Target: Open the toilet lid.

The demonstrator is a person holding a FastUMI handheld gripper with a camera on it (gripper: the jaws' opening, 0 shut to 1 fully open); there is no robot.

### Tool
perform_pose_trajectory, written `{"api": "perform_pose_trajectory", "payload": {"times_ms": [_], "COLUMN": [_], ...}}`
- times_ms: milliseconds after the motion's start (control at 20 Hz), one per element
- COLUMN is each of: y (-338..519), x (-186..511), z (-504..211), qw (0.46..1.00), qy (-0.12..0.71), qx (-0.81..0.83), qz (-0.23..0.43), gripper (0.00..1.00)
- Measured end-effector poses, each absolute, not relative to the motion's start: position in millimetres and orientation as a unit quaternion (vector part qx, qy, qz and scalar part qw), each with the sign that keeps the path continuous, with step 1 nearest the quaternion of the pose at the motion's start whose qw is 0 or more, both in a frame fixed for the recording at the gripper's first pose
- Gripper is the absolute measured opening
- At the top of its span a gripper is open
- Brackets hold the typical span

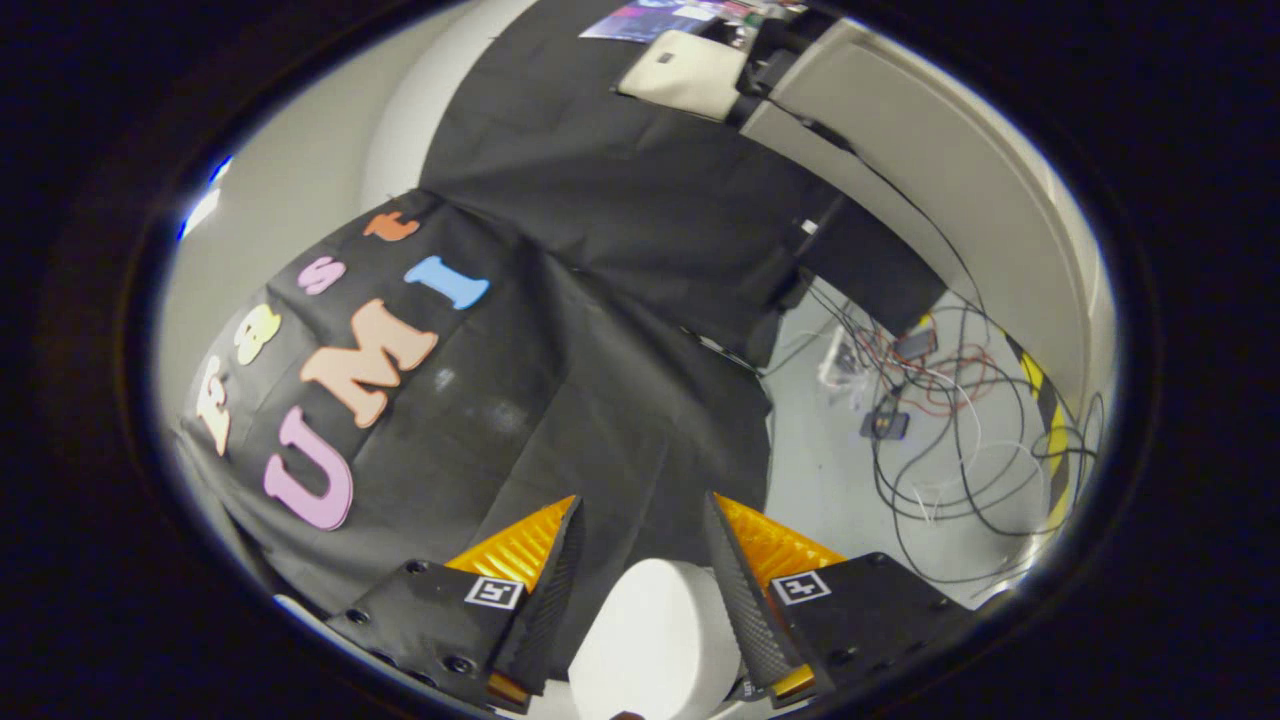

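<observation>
So the gripper (640, 520) is tipped way over, and the white toilet lid (655, 645) sits right down between its two fingers, low near their bases rather than out at the tips. The fingers are spread moderately, angled out in a V. The finger on the right side of the view looks like it's against the lid's rounded edge, while the other one seems to have a thin dark gap beside it, so honestly I can't tell if both are actually pressing on it or if the lid is just sitting in the gap. Using the lid as the anchor: straight beyond it, past the fingertips, hangs the black cloth (600, 300) of the booth wall, draped with a few folds. Off to the right of the lid there's pale floor (830, 480) with a messy tangle of cables (950, 440), black, white and some red, plus a couple of small dark devices (885, 424) lying in the tangle. Further out past the cables there's a yellow-and-black striped strip (1050, 420) running along the foot of a grey panel (930, 160). Way beyond the lid, at the far end of the cloth, sits a cream-coloured box-like thing (685, 72).
</observation>
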State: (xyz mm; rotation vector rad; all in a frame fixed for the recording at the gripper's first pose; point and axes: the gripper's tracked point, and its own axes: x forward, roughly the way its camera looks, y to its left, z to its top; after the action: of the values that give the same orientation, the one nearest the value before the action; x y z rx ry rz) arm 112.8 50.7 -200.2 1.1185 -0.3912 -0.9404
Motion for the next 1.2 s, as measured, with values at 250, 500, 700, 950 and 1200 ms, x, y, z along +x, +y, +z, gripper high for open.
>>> {"api": "perform_pose_trajectory", "payload": {"times_ms": [250, 500, 700, 950, 1200], "y": [79.8, 122.4, 149.5, 177.3, 189.2], "x": [124.2, 153.8, 167.5, 175.2, 175.5], "z": [-279.2, -302.5, -315.3, -337.8, -338.2], "qw": [0.692, 0.705, 0.721, 0.729, 0.728], "qy": [-0.082, -0.002, 0.055, 0.14, 0.164], "qx": [0.56, 0.603, 0.607, 0.601, 0.605], "qz": [-0.448, -0.374, -0.33, -0.296, -0.278], "gripper": [0.75, 0.75, 0.75, 0.57, 0.36]}}
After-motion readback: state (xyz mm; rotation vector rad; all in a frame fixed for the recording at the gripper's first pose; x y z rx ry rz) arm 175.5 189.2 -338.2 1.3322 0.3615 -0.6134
